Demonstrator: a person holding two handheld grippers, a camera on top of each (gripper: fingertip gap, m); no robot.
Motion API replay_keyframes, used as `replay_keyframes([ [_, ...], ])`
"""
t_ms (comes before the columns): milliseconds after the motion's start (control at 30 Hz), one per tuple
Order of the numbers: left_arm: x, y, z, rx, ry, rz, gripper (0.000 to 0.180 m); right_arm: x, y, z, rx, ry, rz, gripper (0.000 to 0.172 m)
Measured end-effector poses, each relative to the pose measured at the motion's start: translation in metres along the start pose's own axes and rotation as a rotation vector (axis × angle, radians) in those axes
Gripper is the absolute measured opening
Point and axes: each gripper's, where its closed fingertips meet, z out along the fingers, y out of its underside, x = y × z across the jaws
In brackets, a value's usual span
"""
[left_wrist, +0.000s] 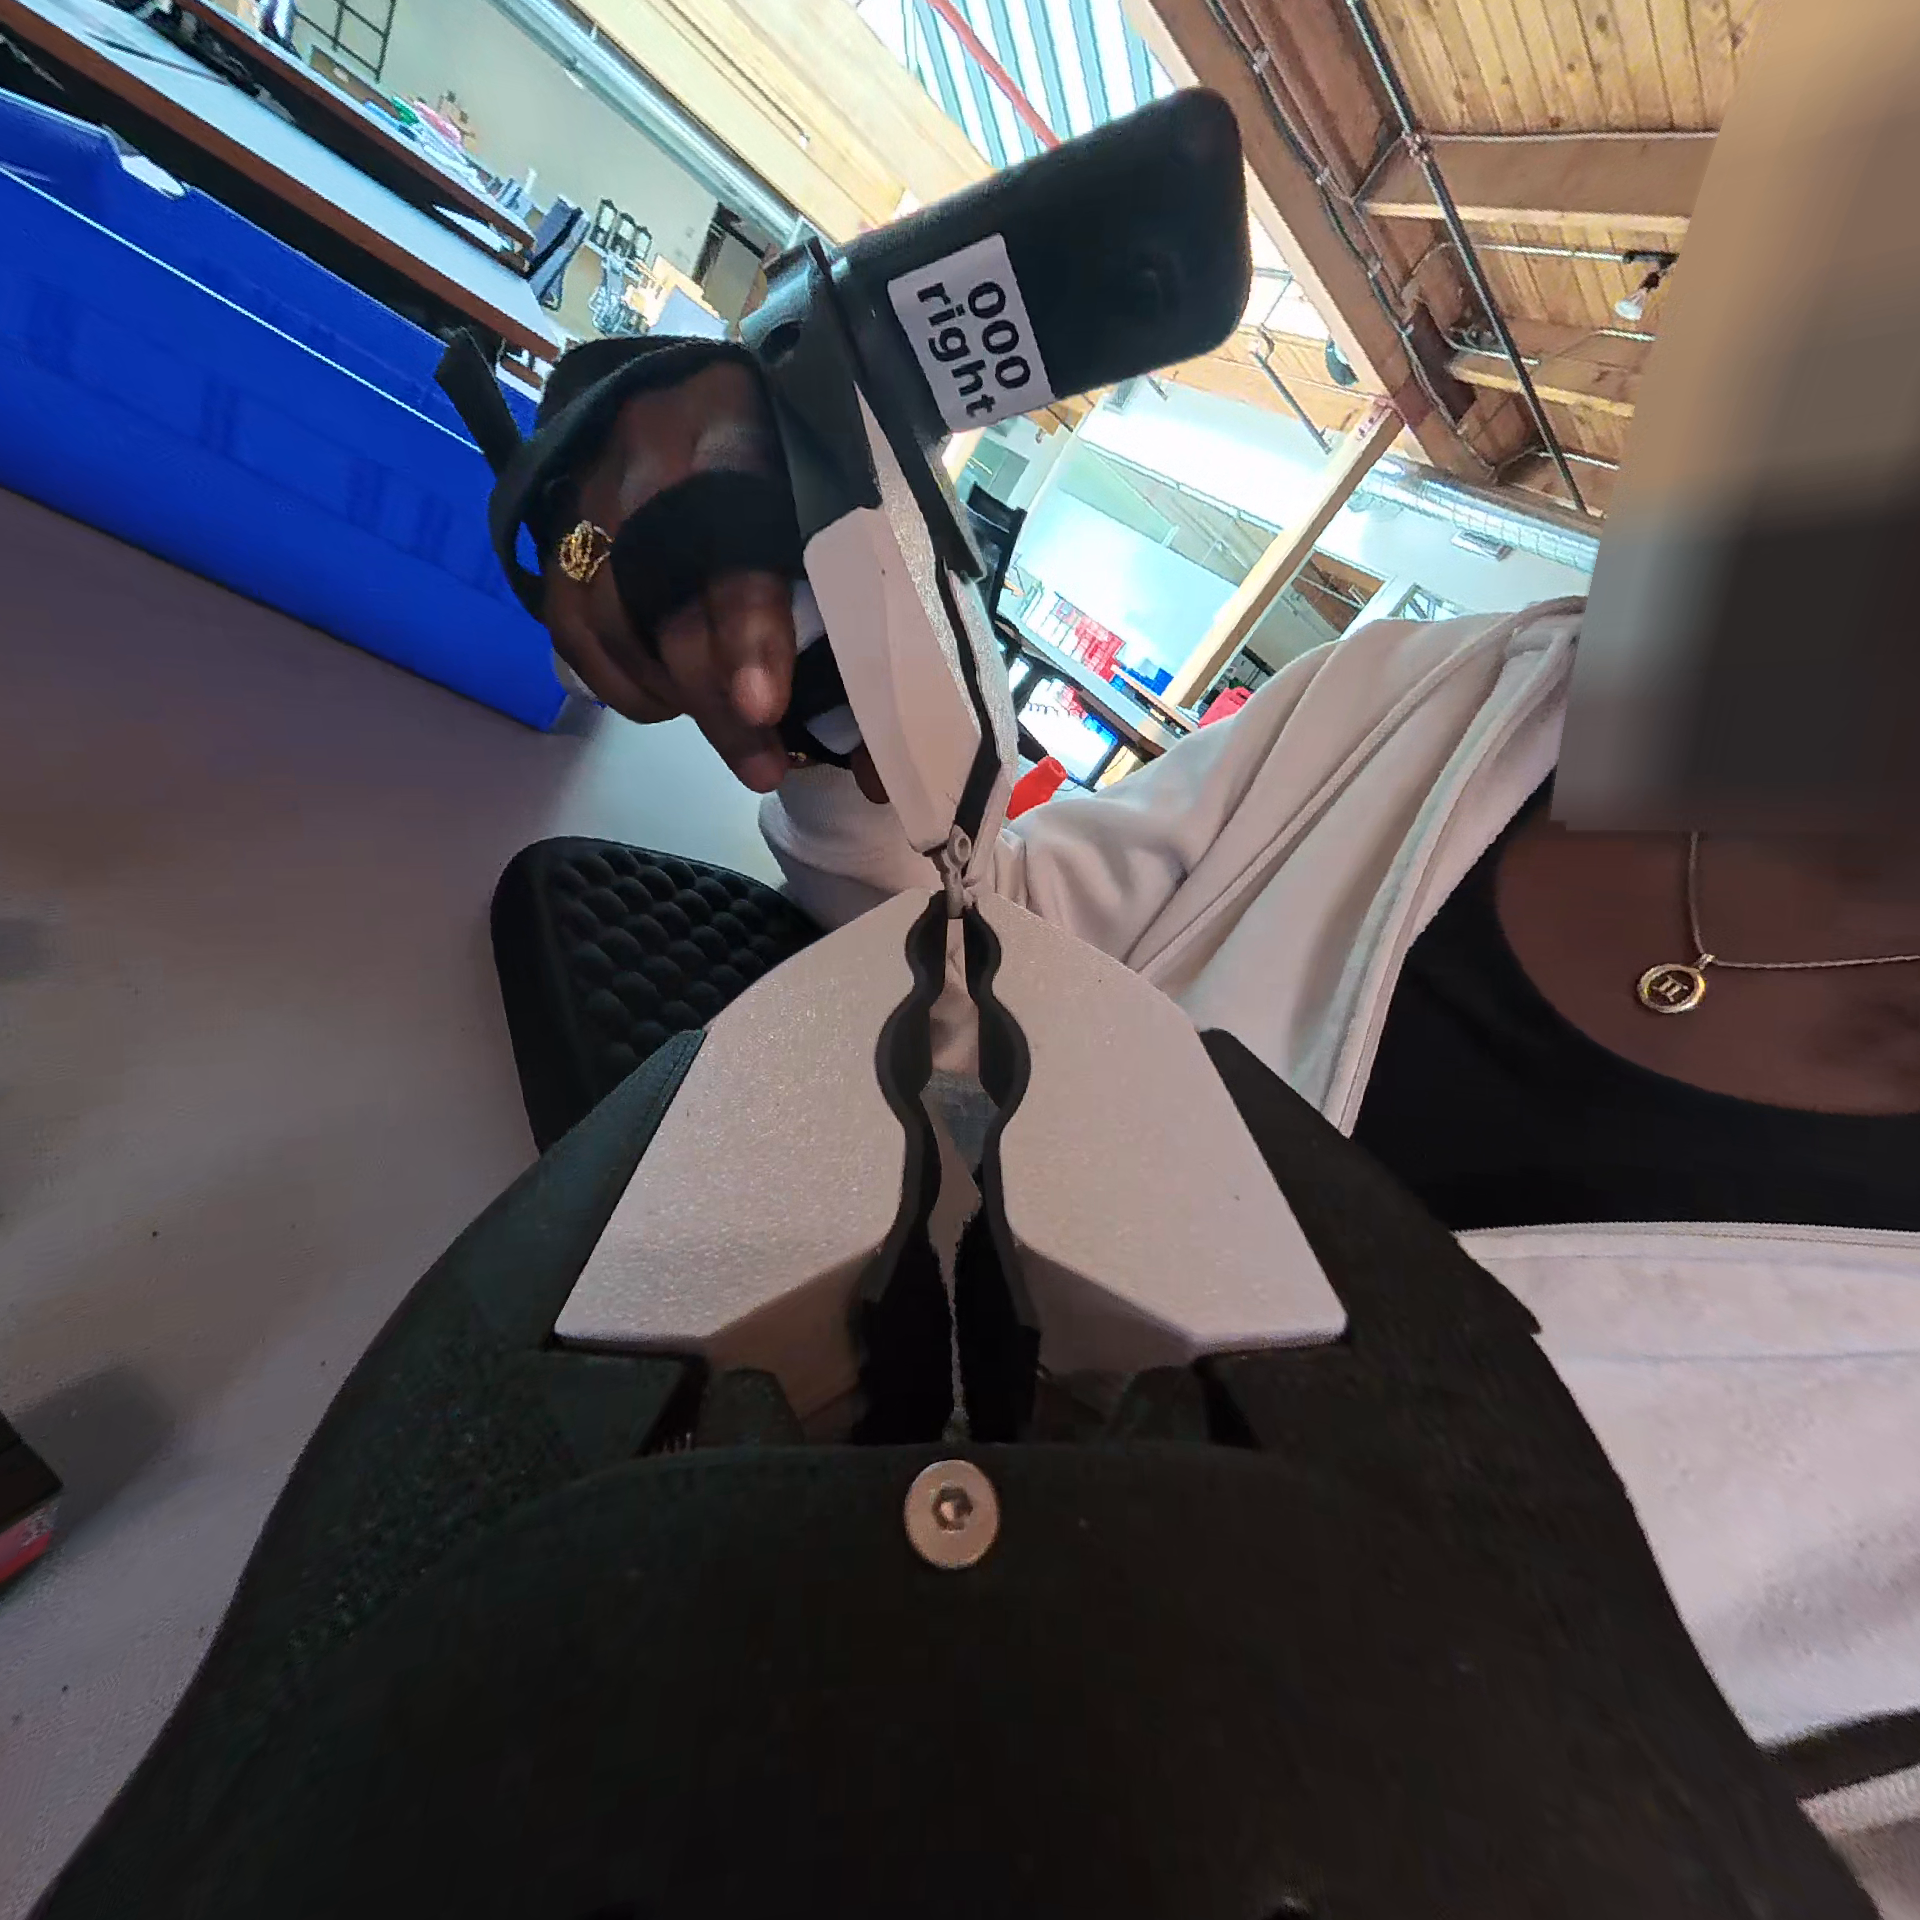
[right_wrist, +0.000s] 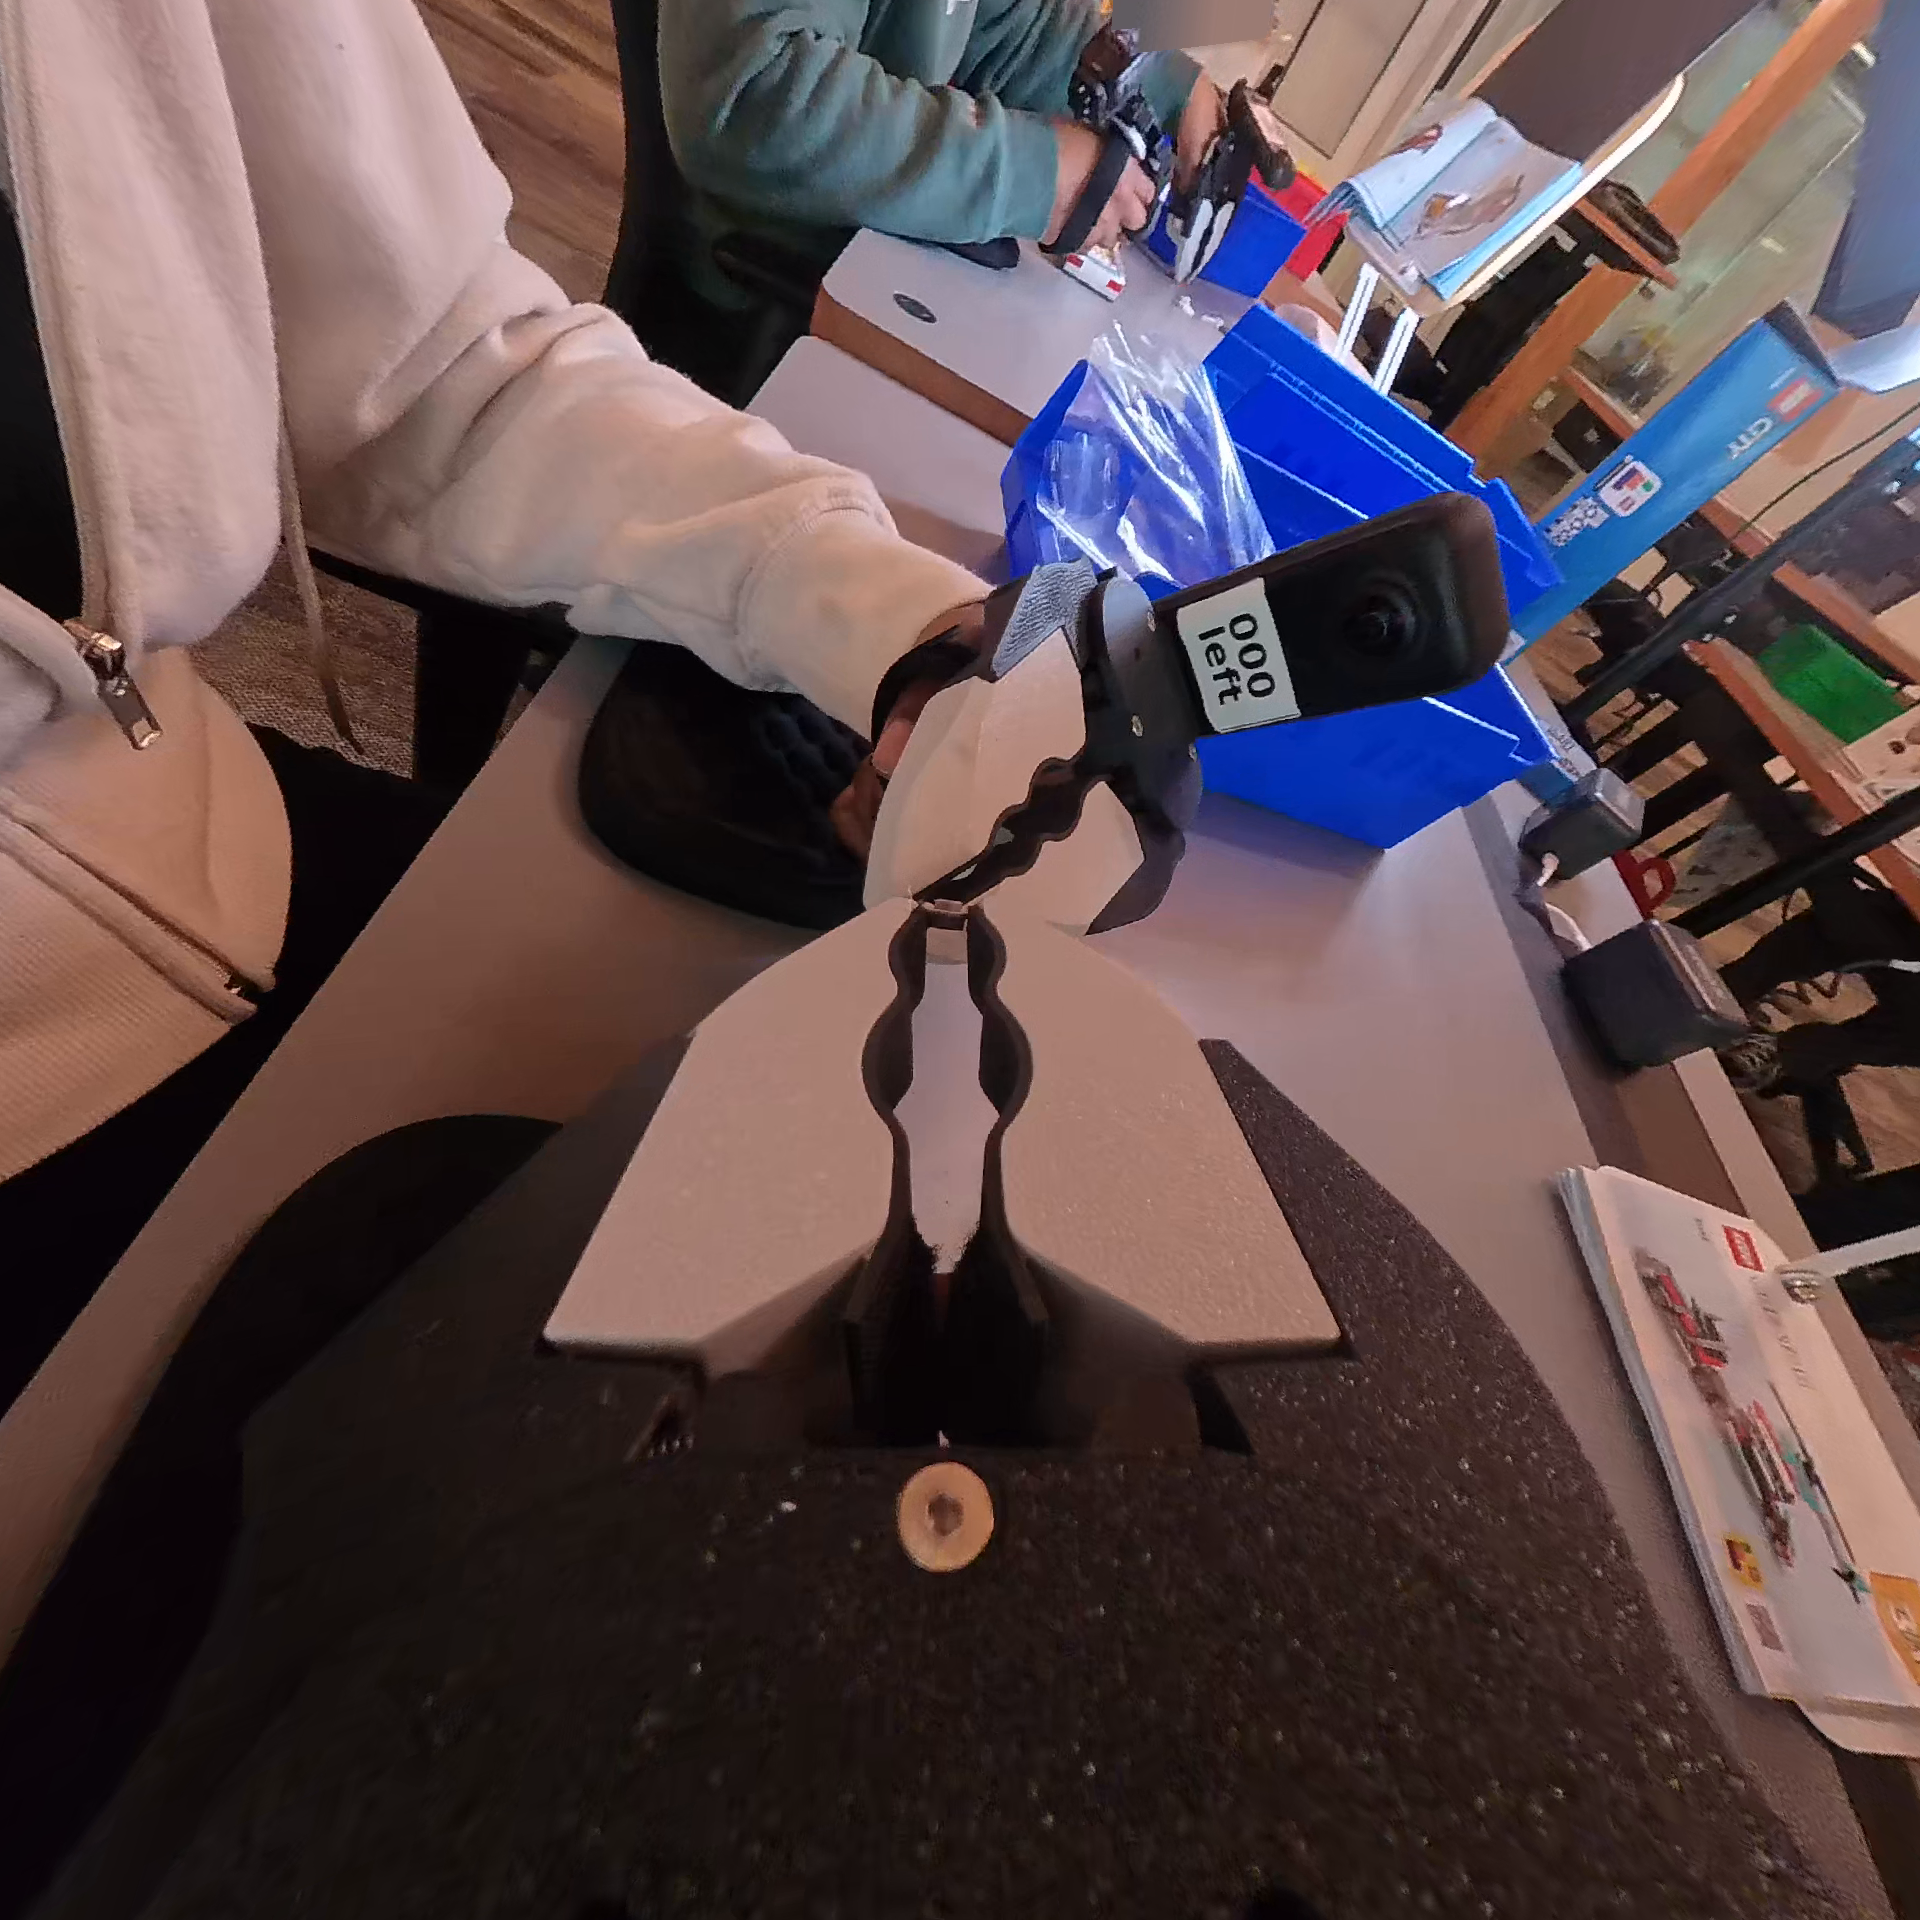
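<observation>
- A small grey piece (left_wrist: 954, 868) is being pinched by both the left gripper (left_wrist: 954, 902) and the right gripper (left_wrist: 951, 831), above the black pad (left_wrist: 634, 956).
- The blue bin (right_wrist: 1382, 727) is standing behind that pad.

Looks like shared workshop / maker space. Exposed wood plank ceiling (left_wrist: 1507, 94) with beams and pipe runs, long grey bench (right_wrist: 1351, 997) in rows, blue parts bins (right_wrist: 1382, 468), brick-kit instruction booklet (right_wrist: 1756, 1455), toy-set box (right_wrist: 1704, 436). Second person (right_wrist: 862, 114) in green sweater working at next bench.
</observation>
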Motion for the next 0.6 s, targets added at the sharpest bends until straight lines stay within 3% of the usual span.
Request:
replay_keyframes([
  [67, -0.003, -0.003, -0.001, 0.023, -0.022, 0.009, 0.005, 0.004, 0.002, -0.002, -0.023, 0.032, -0.014, 0.007],
  [167, -0.018, -0.013, -0.006, 0.079, -0.141, 0.054, 0.024, 0.014, 0.007, -0.008, -0.084, 0.104, -0.029, 0.007],
  [367, -0.061, -0.030, -0.035, 0.117, -0.577, 0.297, 0.038, 0.046, 0.028, -0.052, -0.296, 0.358, -0.028, 0.007],
  [467, -0.065, -0.038, -0.043, 0.167, -0.641, 0.332, 0.041, 0.070, 0.040, -0.103, -0.417, 0.592, 0.054, 0.007],
  [600, -0.072, -0.043, -0.053, 0.210, -0.701, 0.310, 0.043, 0.085, 0.069, -0.230, -0.646, 1.085, 0.240, 0.007],
])
